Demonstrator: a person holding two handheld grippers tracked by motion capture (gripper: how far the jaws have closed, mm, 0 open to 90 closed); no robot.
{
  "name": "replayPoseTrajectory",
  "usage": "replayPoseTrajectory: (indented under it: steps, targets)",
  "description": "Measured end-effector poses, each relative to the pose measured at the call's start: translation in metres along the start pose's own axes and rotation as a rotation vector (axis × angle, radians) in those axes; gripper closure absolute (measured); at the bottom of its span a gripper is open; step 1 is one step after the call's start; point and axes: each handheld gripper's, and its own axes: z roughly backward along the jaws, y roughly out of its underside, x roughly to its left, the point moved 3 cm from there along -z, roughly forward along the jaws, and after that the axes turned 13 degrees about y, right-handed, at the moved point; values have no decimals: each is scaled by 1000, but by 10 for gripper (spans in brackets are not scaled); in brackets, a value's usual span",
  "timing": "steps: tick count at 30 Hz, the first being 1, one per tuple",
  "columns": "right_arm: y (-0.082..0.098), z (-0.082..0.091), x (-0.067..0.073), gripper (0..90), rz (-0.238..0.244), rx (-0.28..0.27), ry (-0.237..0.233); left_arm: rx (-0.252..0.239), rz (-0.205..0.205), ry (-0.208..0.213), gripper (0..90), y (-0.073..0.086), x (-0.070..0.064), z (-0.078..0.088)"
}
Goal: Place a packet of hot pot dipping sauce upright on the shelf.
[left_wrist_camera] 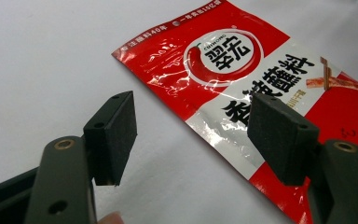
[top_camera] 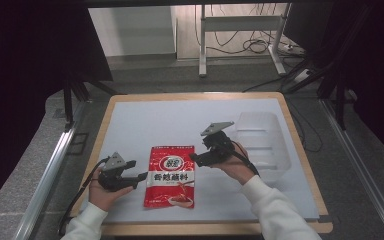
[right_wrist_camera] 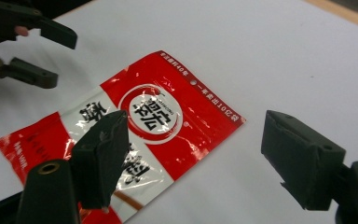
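A red sauce packet (top_camera: 170,176) lies flat on the white counter (top_camera: 145,125), near its front edge. The left gripper (top_camera: 141,176) sits at the packet's 9 o'clock, jaws released, nothing between them. The right gripper (top_camera: 194,159) hovers at the packet's 2 o'clock, jaws released and empty. A clear plastic tray (top_camera: 262,142) rests at 3 o'clock of the right gripper.

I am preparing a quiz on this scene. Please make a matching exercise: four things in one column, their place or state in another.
1. red packet
2. clear container
3. left gripper
4. right gripper

a. empty, at the table's right side
b. lies flat, between the grippers
c. open, above the packet's upper right edge
d. open, left of the packet

Pairs: 1-b, 2-a, 3-d, 4-c
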Motion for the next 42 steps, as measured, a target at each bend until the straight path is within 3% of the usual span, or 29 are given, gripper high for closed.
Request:
replayPoseTrajectory:
  steps: [6, 12, 18, 30, 42]
  targets:
    - [-12, -37, -14, 283, -21, 90, -41, 4, -7, 5, 327, -1, -2, -2]
    - [-15, -75, -29, 339, -72, 183, -74, 11, -9, 3, 327, -1, -1, -5]
    - [-15, -97, -37, 367, -107, 224, -88, 14, -14, 3, 327, -1, -1, -5]
    - [-6, -123, -40, 436, -127, 308, -117, 16, -20, 5, 327, -1, -3, -5]
    - [1, -130, -39, 531, -136, 323, -145, 21, -24, 7, 327, -1, -3, -6]
